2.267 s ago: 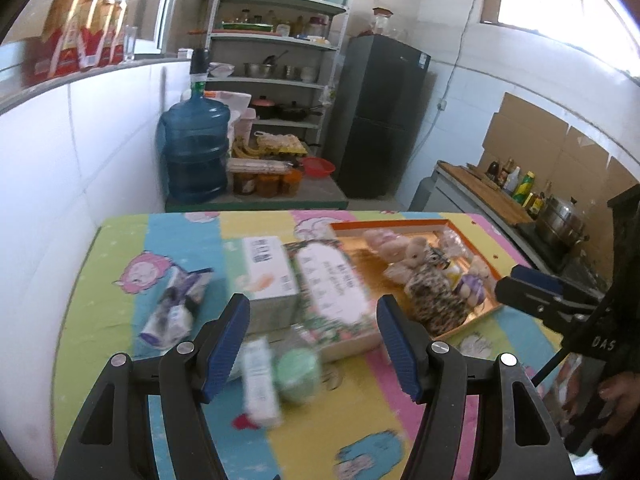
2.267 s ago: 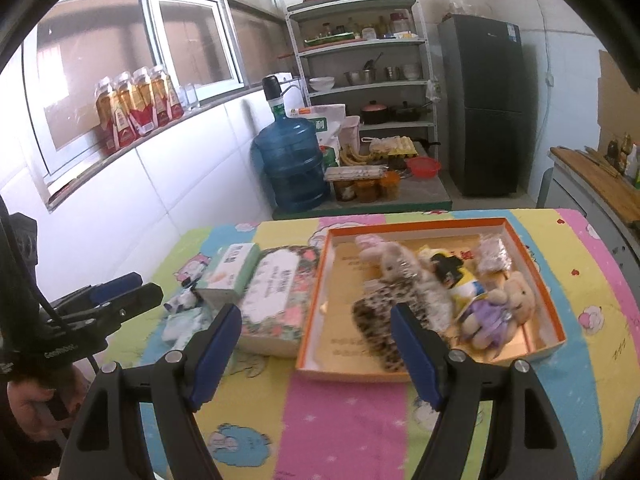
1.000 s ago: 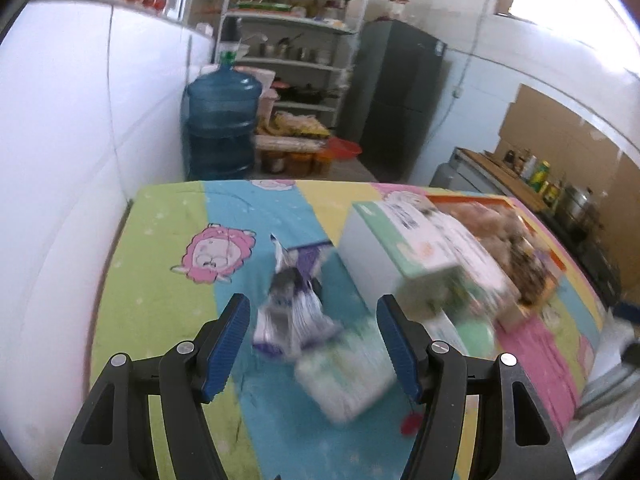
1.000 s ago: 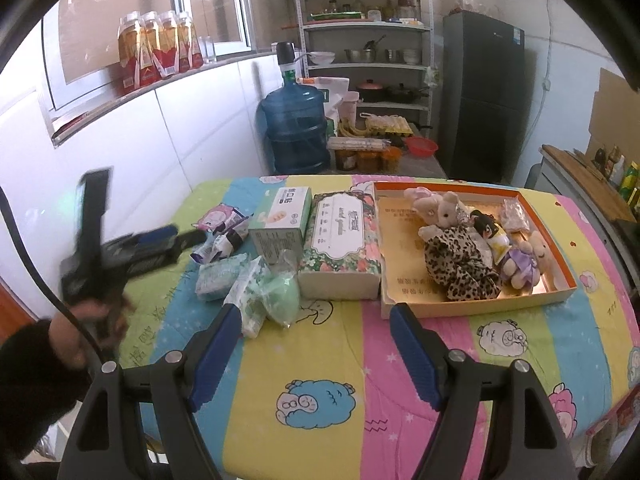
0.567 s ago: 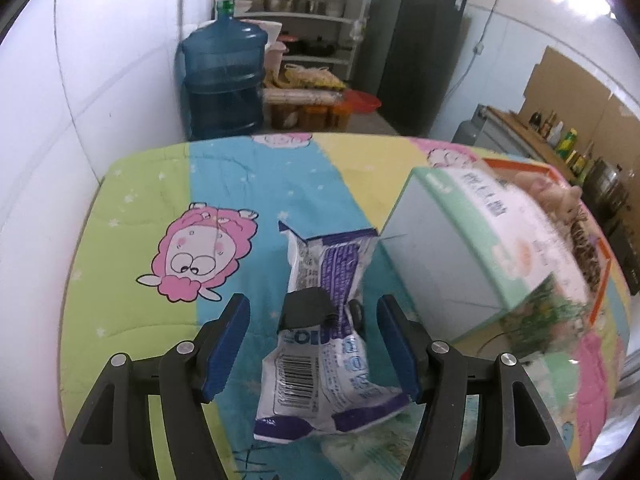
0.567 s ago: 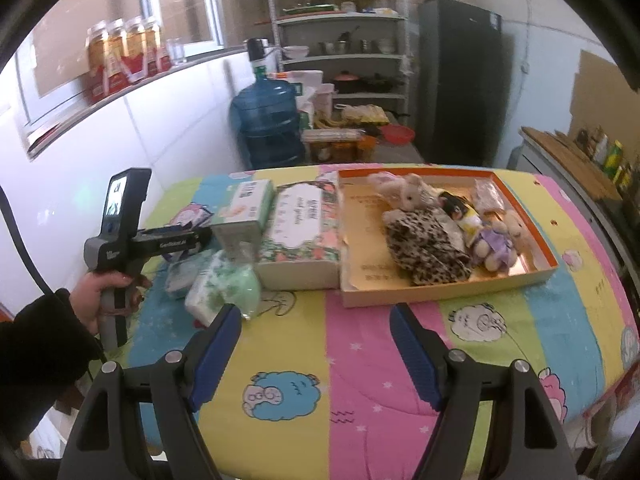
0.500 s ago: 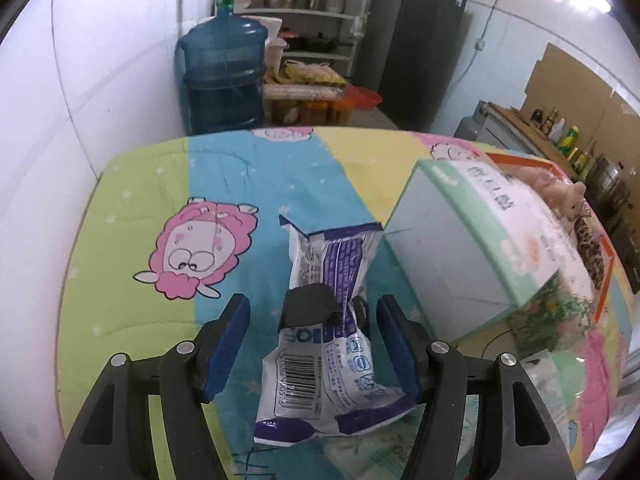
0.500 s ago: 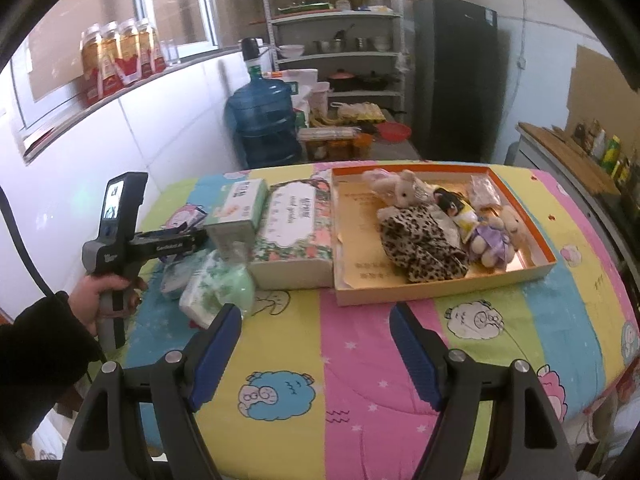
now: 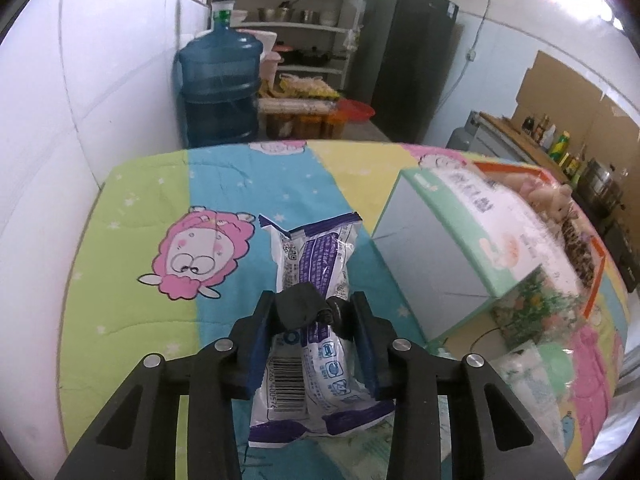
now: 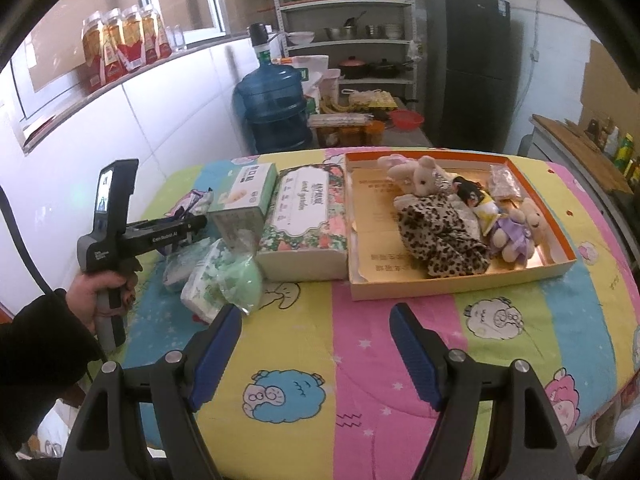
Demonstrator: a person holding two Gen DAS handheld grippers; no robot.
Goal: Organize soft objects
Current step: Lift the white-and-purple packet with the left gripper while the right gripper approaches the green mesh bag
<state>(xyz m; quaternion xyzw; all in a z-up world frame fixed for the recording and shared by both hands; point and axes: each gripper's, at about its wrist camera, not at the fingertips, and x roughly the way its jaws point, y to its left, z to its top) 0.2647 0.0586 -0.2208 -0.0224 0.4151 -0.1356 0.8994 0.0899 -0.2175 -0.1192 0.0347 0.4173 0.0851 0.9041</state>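
Note:
My left gripper point(image 9: 312, 320) is shut on a white and purple plastic packet point(image 9: 314, 264) that lies on the colourful tablecloth, with a black clip at its middle. In the right wrist view the left gripper point(image 10: 196, 222) is at the table's left, by the green tissue box point(image 10: 244, 196). My right gripper point(image 10: 316, 356) is open and empty above the front of the table. An orange-rimmed tray point(image 10: 560, 236) holds several plush toys point(image 10: 440, 224).
A floral tissue box point(image 10: 308, 212) stands between the green box and the tray. Soft green and white packs point(image 10: 224, 276) lie in front of the green box. A white tiled wall runs along the left. A water bottle point(image 10: 276, 108) and shelves stand behind.
My left gripper has closed its jaws onto the purple packet, after moving left and down to it. My right gripper has stayed open and pulled back a little.

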